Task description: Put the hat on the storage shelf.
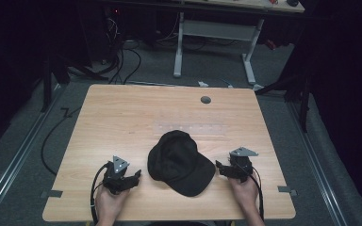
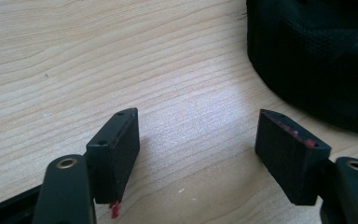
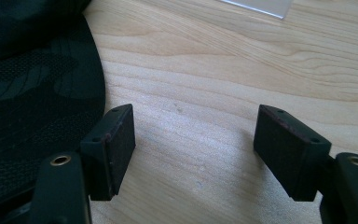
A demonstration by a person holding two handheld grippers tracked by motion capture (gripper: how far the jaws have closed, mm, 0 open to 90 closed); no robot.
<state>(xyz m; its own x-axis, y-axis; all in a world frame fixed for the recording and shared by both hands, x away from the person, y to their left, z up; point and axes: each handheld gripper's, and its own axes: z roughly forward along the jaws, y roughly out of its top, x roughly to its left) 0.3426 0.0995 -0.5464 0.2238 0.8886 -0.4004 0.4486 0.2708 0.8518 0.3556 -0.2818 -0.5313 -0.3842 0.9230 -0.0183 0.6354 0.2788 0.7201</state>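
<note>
The desk (image 1: 122,117) is lit evenly from above while the surroundings are left in near darkness, and soft shadows are cast under the jaws, whose near ends are blurred.

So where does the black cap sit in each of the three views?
High view: black cap at the near middle of the table, between both grippers.
Left gripper view: upper right corner.
Right gripper view: left side.
Shared landmark: the light wooden tabletop beneath it.
</note>
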